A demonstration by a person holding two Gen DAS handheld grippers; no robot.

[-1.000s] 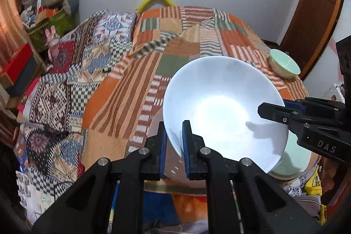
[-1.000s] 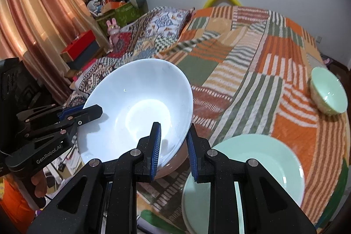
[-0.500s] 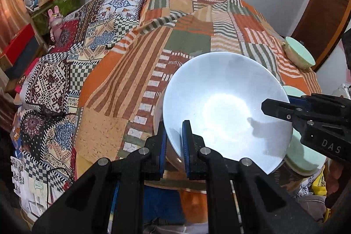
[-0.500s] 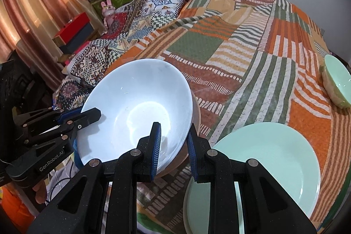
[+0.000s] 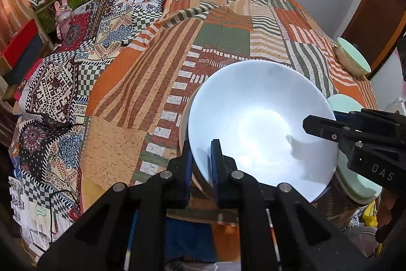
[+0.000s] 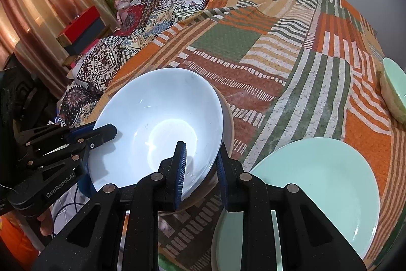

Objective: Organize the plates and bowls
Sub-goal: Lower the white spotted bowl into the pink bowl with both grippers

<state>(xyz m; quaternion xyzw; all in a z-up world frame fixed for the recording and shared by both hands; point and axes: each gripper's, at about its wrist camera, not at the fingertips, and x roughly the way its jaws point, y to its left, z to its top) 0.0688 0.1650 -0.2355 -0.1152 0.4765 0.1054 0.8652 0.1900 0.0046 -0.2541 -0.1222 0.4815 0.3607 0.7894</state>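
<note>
the white bowl sits tilted over the near edge of the bed, nested in a tan bowl whose rim shows behind and under it. i have both tools on it. the left gripper has its jaws clenched on the near-left rim of the white bowl, one blue pad inside the wall and one outside. the right gripper has its jaws grasping the opposite rim in the same way, one pad inside the bowl and one outside between the white wall and the tan bowl. in the left wrist view the right gripper enters from the right edge with its tip over the bowl's rim; in the right wrist view the left gripper enters from the left edge likewise. just beside the white bowl, on its right, a pale green plate lies flat on the patchwork bedspread. well apart, near the far right edge of the bed, a small green bowl rests tilted on its side. a second, checkered quilt covers the left part of the bed. a pink rabbit toy stands beyond it near stacked boxes.
</note>
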